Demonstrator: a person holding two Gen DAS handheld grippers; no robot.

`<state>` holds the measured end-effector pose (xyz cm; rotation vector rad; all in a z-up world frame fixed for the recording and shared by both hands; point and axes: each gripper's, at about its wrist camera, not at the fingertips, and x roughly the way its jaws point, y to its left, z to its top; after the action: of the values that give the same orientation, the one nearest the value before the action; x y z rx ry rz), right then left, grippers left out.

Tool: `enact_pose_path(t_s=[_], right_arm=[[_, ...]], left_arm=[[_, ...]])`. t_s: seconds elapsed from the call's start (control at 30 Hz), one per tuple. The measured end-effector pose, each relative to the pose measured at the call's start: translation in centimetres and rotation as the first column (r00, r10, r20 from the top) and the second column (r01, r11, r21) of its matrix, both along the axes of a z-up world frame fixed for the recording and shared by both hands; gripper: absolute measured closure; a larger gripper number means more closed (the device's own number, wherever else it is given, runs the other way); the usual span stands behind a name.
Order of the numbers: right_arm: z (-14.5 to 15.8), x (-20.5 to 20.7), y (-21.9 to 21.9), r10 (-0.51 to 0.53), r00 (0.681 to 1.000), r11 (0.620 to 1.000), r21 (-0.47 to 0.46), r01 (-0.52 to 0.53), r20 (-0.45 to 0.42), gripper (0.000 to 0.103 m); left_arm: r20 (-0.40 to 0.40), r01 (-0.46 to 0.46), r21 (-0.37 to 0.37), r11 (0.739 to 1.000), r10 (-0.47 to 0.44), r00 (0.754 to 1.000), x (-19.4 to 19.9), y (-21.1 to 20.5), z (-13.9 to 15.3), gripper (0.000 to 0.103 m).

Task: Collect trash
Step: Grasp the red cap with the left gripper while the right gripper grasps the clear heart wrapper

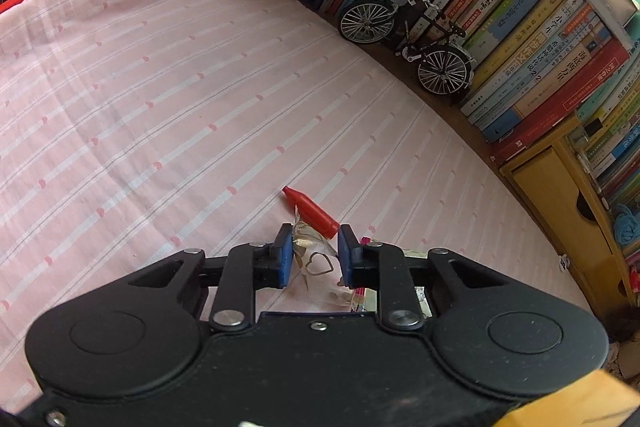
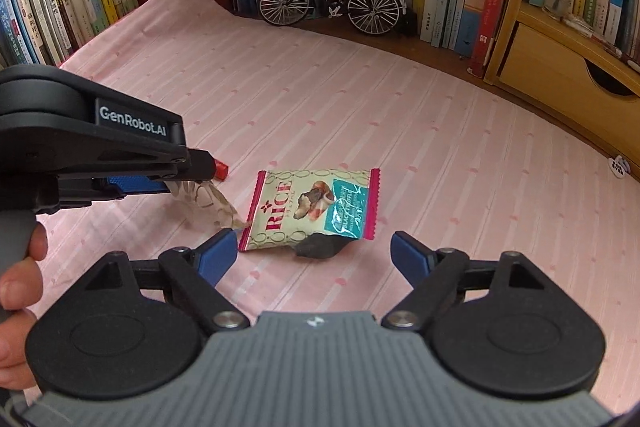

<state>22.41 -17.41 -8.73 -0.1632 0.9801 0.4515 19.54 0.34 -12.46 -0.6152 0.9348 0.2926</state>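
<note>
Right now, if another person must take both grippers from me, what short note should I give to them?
Left gripper: jaws closed in on the clear wrapper, which lies on the pink cloth; the red cap lies just beyond its tips.
Right gripper: open and empty, low over the rice snack packet, with a dark scrap at the packet's near edge.
Done: nothing seen collected yet.
Left: lift the wrapper, then pick up the packet, scrap and cap. No bin is in view.
</note>
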Motion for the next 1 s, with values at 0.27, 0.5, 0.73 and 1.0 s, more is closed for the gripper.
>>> enact_pose_path(t_s=[0.27, 0.5, 0.73, 1.0], right_arm=[[-0.8, 0.5, -0.4, -0.031, 1.000, 0.999, 0.016, 0.031, -0.007, 0.012], [-0.9, 0.6, -0.7, -0.048, 0.999, 0.998, 0.038, 0.048, -0.006, 0.012], [-0.8, 0.8, -0.9, -0.054, 0.999, 0.997, 0.052, 0.054, -0.005, 0.012], [-0.4, 0.8, -1.2, -0.054, 0.999, 0.993, 0.109, 0.054, -0.003, 0.013]], left_arm=[[-0.014, -0.046, 0.030, 0.998, 0.047, 0.999, 0.8, 0.5, -0.2, 0.061], [-0.036, -0.063, 0.053, 0.997, 0.065, 0.997, 3.1, 0.1, -1.0, 0.058], [-0.007, 0.014, 0.038, 0.999, -0.014, 1.000, 3.2, -1.1, -1.2, 0.094], [0.026, 0.041, 0.025, 0.999, -0.041, 0.999, 2.5, -1.0, 0.5, 0.094]])
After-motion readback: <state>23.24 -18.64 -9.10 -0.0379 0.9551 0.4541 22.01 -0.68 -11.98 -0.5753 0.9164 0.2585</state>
